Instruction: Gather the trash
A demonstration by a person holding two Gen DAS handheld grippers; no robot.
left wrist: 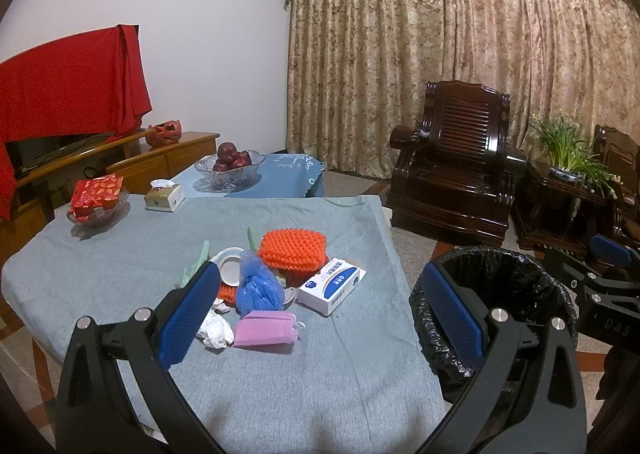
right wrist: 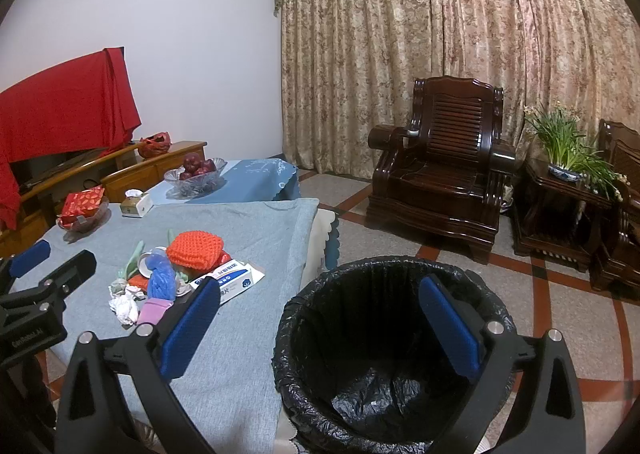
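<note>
Left wrist view: left gripper (left wrist: 320, 306) spread wide, nothing between pads, hovering above grey tablecloth (left wrist: 120, 254). Trash pile just ahead on cloth: orange foam net (left wrist: 292, 250), white-blue box (left wrist: 332, 285), blue bag (left wrist: 258, 288), pink mask (left wrist: 266, 328), crumpled tissue (left wrist: 216, 328). Black-lined bin (left wrist: 520, 286) on floor beside table, right.

Right wrist view: right gripper (right wrist: 320, 314) spread wide, empty, above bin (right wrist: 360, 394). Trash pile left on table, box (right wrist: 234, 277) nearest. Left gripper (right wrist: 52, 258) at left edge.

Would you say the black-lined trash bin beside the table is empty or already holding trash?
Empty: the right wrist view looks into the trash bin and shows only crumpled black liner at its bottom.
</note>
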